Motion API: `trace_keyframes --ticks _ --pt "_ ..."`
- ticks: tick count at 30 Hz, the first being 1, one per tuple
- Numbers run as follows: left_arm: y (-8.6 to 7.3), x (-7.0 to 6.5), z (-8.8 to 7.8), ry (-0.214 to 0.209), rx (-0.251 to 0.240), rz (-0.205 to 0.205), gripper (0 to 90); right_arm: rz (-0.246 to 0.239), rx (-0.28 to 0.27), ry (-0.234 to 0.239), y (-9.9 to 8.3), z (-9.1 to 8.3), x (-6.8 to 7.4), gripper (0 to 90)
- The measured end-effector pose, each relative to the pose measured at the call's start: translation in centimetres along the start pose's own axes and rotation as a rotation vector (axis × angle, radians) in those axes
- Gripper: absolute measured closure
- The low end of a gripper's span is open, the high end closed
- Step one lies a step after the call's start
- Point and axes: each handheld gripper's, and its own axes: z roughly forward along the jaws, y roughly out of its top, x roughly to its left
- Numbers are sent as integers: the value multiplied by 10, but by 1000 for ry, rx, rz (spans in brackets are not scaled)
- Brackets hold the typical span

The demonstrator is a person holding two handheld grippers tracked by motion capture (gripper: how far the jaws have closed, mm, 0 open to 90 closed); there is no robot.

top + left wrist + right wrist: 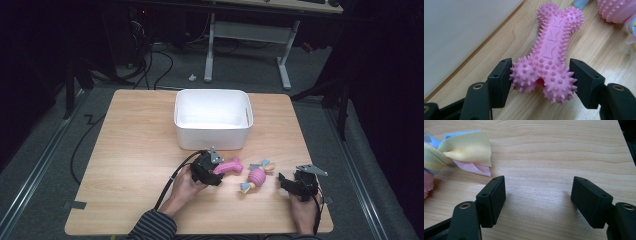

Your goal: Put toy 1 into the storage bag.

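A pink spiky rubber bone [229, 166] lies on the wooden table [135, 150], just in front of the white bin [213, 135]. My left gripper [217, 171] is shut on the bone's near knobbed end. In the left gripper view both pads press into the spikes of the bone [549, 62], with the gripper [541, 80] low over the wood. My right gripper [283, 181] rests near the table's front right, and in the right gripper view this gripper [537, 197] is open over bare wood. A pink candy-shaped toy [256, 176] with pastel fabric ends [461, 150] lies between the two grippers.
The white bin's wall [461, 30] stands close to the left of the bone. The candy toy [616, 10] lies just past the bone's far end. A desk frame and cables stand on the floor beyond the table.
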Motion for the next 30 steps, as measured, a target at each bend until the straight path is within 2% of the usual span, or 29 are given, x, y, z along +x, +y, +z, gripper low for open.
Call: trace_keyframes --ticks 11,21,24,30 --pt "1 -3 -13 5 -43 23 382 0 0 1 0 0 0 283" --pt "-4 4 -35 -6 -75 13 381 -1 0 1 0 0 0 283" --pt "-7 9 -43 -20 -91 -1 381 -2 0 1 0 0 0 283" --pt "-13 14 -57 -12 -110 -10 382 -2 0 1 0 0 0 283"
